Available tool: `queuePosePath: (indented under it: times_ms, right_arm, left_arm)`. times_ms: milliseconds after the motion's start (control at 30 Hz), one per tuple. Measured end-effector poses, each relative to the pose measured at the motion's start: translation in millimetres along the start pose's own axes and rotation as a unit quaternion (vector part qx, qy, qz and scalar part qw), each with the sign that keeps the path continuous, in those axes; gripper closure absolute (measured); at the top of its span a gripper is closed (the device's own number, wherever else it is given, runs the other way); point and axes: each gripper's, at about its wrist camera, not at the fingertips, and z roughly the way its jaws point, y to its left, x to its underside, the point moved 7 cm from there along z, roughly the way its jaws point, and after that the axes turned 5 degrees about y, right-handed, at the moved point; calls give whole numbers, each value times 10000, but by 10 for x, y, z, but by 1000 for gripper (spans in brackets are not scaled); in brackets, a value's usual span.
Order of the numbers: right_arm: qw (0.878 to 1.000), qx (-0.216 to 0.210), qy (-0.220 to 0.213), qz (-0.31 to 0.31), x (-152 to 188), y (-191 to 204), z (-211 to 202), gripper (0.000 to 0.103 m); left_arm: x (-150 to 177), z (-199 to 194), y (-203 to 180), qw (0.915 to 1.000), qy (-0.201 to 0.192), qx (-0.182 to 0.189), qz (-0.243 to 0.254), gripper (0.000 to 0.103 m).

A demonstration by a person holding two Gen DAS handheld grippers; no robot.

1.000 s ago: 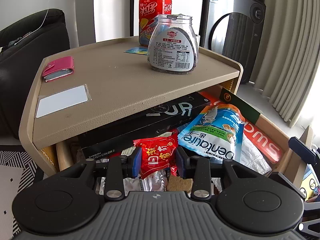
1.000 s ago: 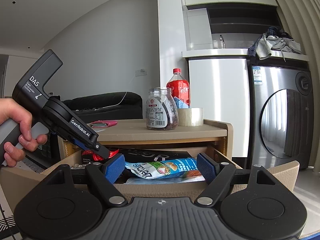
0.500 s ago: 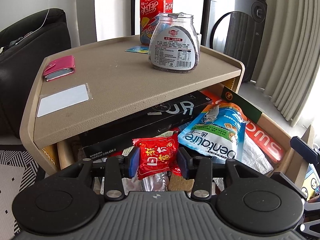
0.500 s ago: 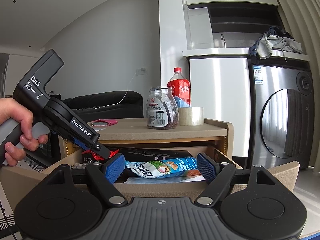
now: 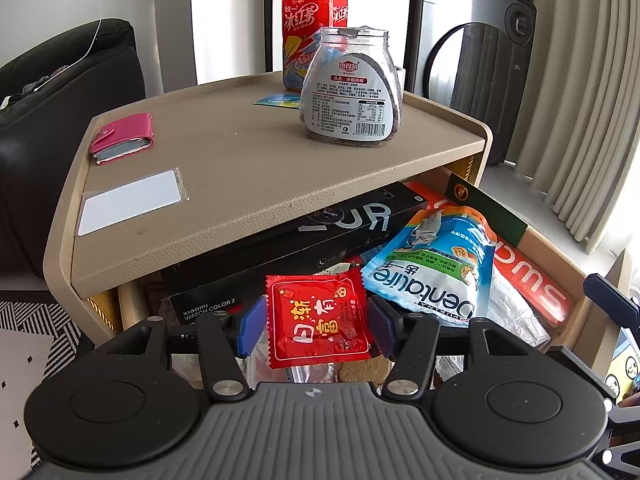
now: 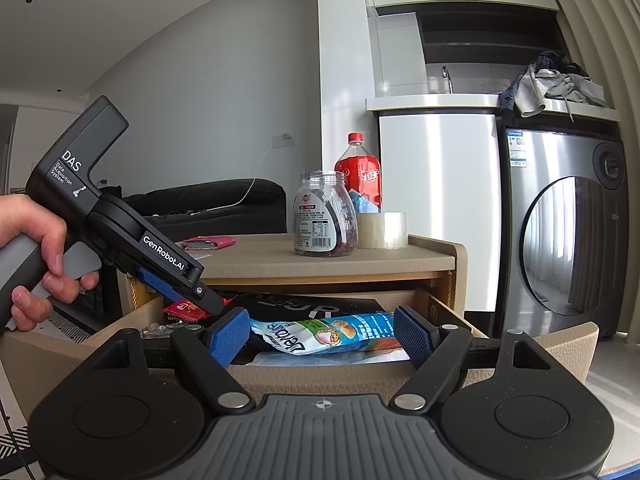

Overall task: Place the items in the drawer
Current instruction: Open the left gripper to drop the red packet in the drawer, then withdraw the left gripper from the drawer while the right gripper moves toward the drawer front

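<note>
The open drawer (image 5: 582,322) of a beige side table (image 5: 256,160) is full of packets and boxes. A red snack packet (image 5: 318,320) lies flat between the pads of my left gripper (image 5: 316,324), which stand open at its two edges, low over the drawer's front left. In the right wrist view the left gripper (image 6: 212,304) points down into the drawer (image 6: 320,380), with the red packet (image 6: 182,308) at its tip. My right gripper (image 6: 322,336) hangs open and holds nothing, in front of the drawer. Behind it lies a blue Dentalife pouch (image 6: 320,330).
In the drawer lie the blue pouch (image 5: 436,276), a black watch box (image 5: 304,240) and a red box (image 5: 528,280). On the tabletop are a jar (image 5: 352,92), a red bottle (image 5: 314,12), a pink wallet (image 5: 122,140), a white card (image 5: 130,200) and a tape roll (image 6: 382,230). A washing machine (image 6: 560,248) stands to the right.
The left gripper's fingers have spread apart, and the red packet, squeezed before, now lies flat between them. The right gripper has stayed still.
</note>
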Motion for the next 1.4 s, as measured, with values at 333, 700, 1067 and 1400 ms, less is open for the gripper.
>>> queuePosePath:
  times_ms: [333,700,1067,1400]
  right_arm:
    - [10000,-23,15,30,1,0,-9,21]
    - [10000,-52,49,56,-6,-8,-16,21]
    - [9999,-22,138,-94,-6,29,5,17]
    - [9997,-25,228,-118,-7,39,14,17]
  left_arm:
    - [-12,-12,-26,10000,-39,-29,64,26]
    - [-7,-28,4,10000,-68,-53,-38,21]
    - [-10,-128,17,9992,-341,-194,-119,17]
    - [38,-732,-164,9877,-1404,-681,59,2]
